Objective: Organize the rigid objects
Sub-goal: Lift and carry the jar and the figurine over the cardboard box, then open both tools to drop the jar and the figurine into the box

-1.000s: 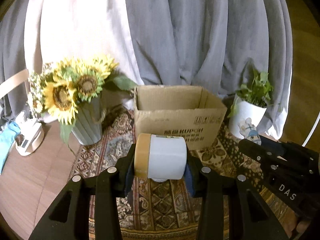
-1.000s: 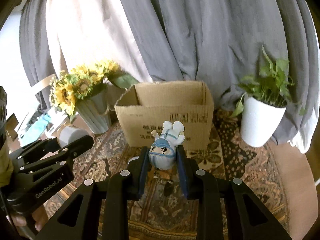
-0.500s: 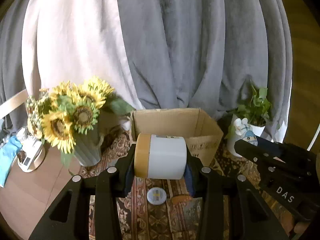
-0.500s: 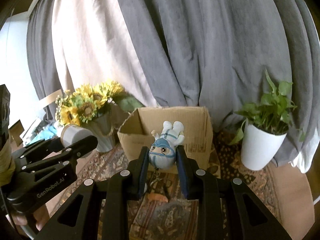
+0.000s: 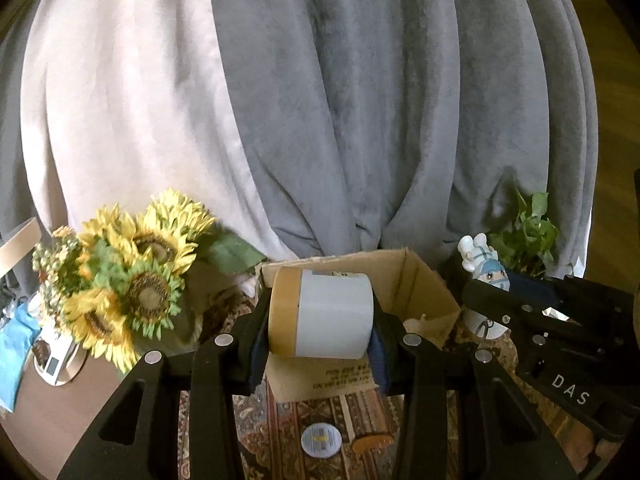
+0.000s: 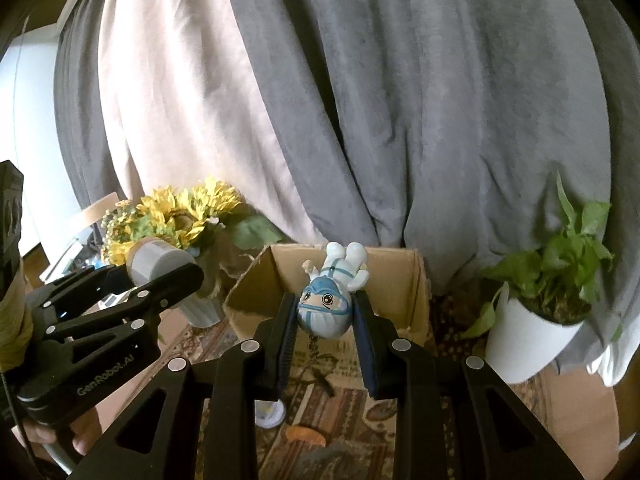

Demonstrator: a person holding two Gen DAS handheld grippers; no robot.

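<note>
My left gripper (image 5: 320, 332) is shut on a white jar with a tan lid (image 5: 322, 314), held on its side in the air before the open cardboard box (image 5: 424, 280). My right gripper (image 6: 324, 320) is shut on a small blue-and-white figurine (image 6: 330, 298), head toward the camera, with a key chain dangling beneath it. It hangs in front of the same cardboard box (image 6: 400, 280). Each gripper shows in the other's view: the right gripper (image 5: 492, 284) with the figurine (image 5: 482, 260) at the right, the left gripper (image 6: 160, 276) with the jar (image 6: 154, 262) at the left.
A vase of sunflowers (image 5: 132, 288) stands left of the box and a potted plant (image 6: 536, 304) in a white pot right of it. On the patterned rug (image 5: 288, 420) lie a round white disc (image 5: 321, 438) and an orange piece (image 5: 372, 442). Grey and pale curtains hang behind.
Both grippers have risen and moved toward the box with their loads; the box now sits lower in both views, and the disc and orange piece on the rug have come into sight.
</note>
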